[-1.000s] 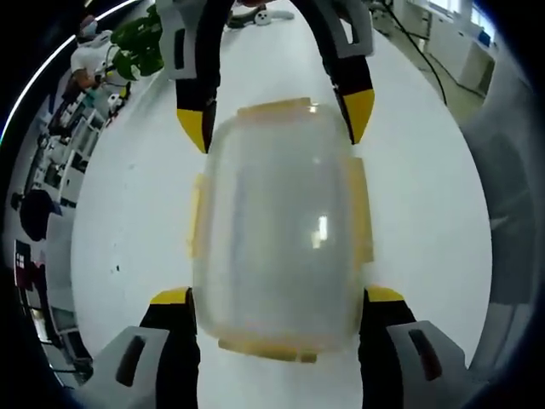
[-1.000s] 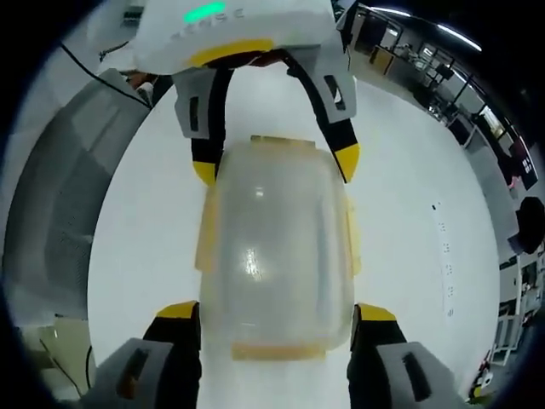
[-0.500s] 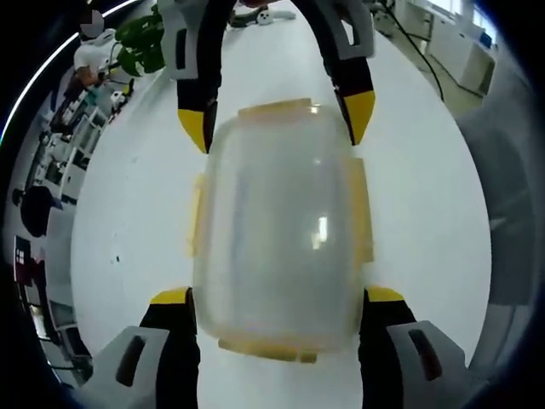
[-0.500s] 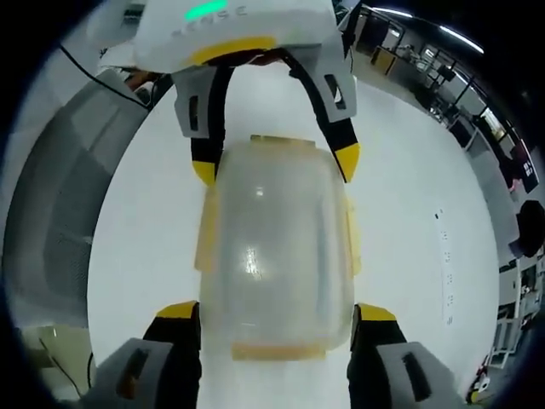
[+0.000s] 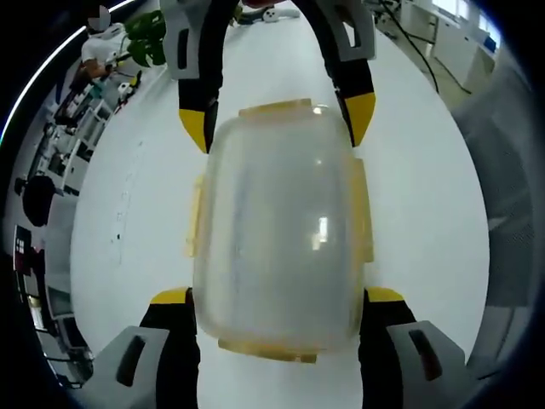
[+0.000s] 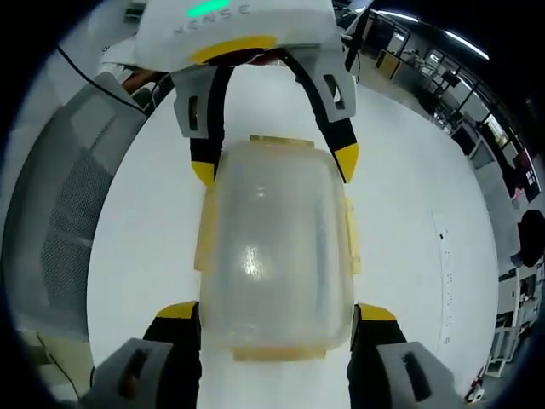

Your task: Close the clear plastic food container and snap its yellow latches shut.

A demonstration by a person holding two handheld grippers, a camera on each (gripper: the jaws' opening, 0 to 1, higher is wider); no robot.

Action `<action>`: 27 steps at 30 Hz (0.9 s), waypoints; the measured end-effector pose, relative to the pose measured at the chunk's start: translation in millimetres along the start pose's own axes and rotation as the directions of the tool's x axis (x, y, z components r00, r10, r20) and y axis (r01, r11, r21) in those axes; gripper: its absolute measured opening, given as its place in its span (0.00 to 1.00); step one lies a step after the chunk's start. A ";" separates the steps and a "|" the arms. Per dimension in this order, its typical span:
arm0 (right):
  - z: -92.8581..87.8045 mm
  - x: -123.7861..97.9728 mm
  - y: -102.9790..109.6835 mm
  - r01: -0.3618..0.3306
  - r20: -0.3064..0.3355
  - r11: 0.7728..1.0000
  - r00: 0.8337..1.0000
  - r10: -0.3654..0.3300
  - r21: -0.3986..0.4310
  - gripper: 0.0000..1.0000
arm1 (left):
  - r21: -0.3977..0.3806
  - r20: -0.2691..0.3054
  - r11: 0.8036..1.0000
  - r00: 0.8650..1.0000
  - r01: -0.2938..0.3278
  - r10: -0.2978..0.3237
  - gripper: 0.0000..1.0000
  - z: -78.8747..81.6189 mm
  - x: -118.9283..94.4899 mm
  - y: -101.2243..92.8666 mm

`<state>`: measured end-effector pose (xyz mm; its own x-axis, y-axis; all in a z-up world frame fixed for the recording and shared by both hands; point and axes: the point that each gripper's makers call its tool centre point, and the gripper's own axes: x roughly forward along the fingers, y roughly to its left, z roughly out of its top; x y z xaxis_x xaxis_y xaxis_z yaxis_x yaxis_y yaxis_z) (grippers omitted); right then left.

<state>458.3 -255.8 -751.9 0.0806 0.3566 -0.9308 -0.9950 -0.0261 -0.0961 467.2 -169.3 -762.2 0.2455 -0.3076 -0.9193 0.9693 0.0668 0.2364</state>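
Observation:
The clear plastic food container has its lid on, with yellow latches lying along its sides and ends. In the left gripper view my left gripper is shut on its near end, one jaw pressed against each side. My right gripper clamps the far end from the opposite direction. The right gripper view mirrors this: the container sits between my right gripper below and my left gripper above. I cannot tell whether the latches are snapped down.
A white table lies under the container. A grey mesh chair back stands off the table's edge. A green plant and office desks are far back, and a cable runs along the table's far side.
Both views have swung slightly, so the room behind has shifted. The container stays in the same place between both pairs of jaws.

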 end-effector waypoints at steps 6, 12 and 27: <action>10.0 4.3 0.1 0.001 0.003 1.000 1.000 -0.001 -0.004 0.69 | -0.007 -0.003 1.000 1.000 -0.003 0.003 0.74 -10.5 -3.8 -0.7; 19.9 7.2 0.8 0.005 0.007 1.000 1.000 -0.005 0.002 0.69 | -0.003 -0.009 1.000 1.000 -0.003 0.003 0.74 -20.5 -7.0 -0.1; 43.2 16.9 1.2 0.007 0.013 1.000 1.000 -0.007 0.000 0.69 | -0.010 -0.014 1.000 1.000 -0.004 0.004 0.74 -44.4 -14.9 -0.7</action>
<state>456.0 -209.4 -752.4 0.0871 0.3685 -0.9255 -0.9944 -0.0233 -0.1029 463.4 -122.6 -762.6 0.2495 -0.2944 -0.9225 0.9684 0.0779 0.2370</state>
